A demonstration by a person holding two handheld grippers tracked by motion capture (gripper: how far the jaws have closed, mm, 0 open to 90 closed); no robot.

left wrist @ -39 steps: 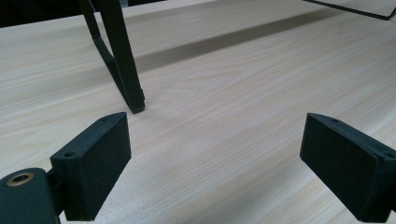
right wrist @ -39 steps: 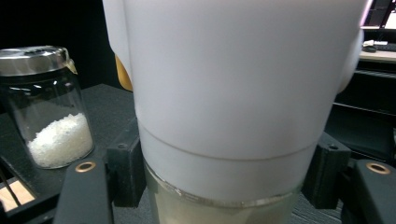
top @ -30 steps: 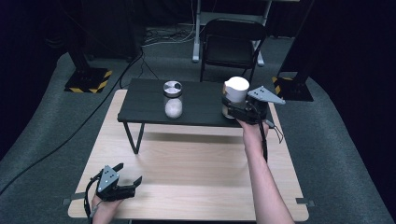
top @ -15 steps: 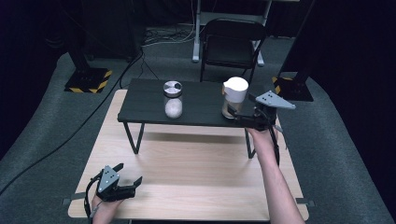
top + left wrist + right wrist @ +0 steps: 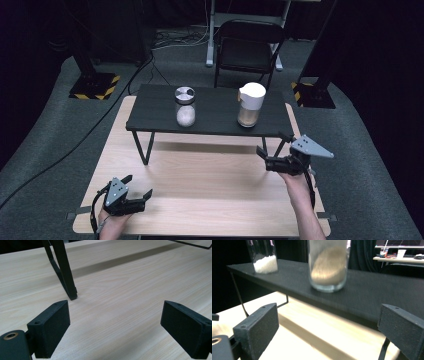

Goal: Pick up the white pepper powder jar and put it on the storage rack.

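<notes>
While the wide wooden bench (image 5: 200, 175) carries everything, the work sits on the low black shelf (image 5: 210, 112) standing across its far half; on that shelf stand two containers, well apart: a white-lidded jar (image 5: 250, 105) with a pale brown fill toward the right, and a smaller metal-capped jar (image 5: 185, 106) of white grains toward the left; the right claw (image 5: 276, 150) hangs just off the shelf's near right corner, jaws apart and holding nothing, and its own camera looks up at the white-lidded jar (image 5: 328, 265) close ahead, with the metal-capped jar (image 5: 263, 256) farther off; the left claw (image 5: 135, 189) rests low at the near left corner of the bench, jaws apart and empty, facing a shelf leg (image 5: 63, 270). I judge the step to lie between handlings of the white-lidded jar, which stands upright and free; any next grasp calls for lifting the right claw to the glass body's height and squaring the open jaws around it before closing.
</notes>
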